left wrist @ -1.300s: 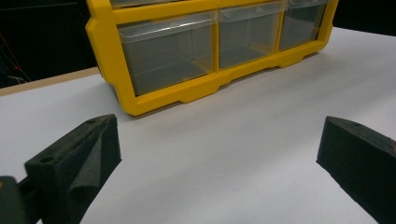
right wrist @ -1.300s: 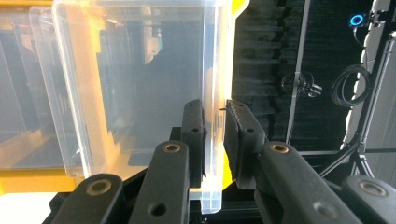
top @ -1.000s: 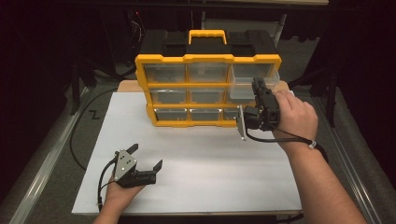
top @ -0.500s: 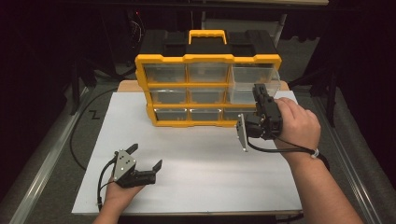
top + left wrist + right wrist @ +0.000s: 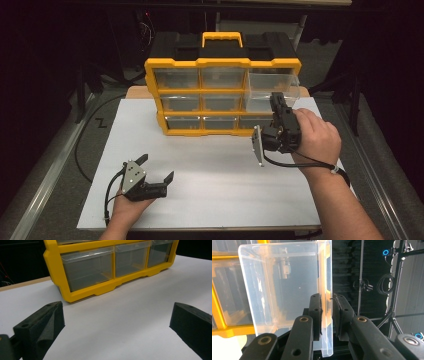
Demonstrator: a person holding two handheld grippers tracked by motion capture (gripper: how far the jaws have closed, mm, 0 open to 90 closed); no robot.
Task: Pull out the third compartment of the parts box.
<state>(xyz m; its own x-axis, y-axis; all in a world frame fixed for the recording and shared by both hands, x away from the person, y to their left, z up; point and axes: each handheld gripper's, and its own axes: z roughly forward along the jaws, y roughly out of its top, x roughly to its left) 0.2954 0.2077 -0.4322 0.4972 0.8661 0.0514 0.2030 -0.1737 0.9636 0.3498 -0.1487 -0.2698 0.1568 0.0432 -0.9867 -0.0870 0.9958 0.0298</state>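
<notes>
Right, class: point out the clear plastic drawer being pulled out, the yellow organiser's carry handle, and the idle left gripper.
Clear plastic drawer [image 5: 287, 287]: right gripper view, on its see-through front panel.
Yellow carry handle [image 5: 222, 37]: high view, on its top bar.
Left gripper [image 5: 156, 169]: high view, between its open fingers.

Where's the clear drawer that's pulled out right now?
In the high view the clear drawer juts from the yellow organizer's top-right slot, its front wall clamped in the right gripper.

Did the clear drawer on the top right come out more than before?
Yes. The clear drawer, pinched by the right gripper, now sticks farther out from the yellow cabinet, toward the person.
</notes>
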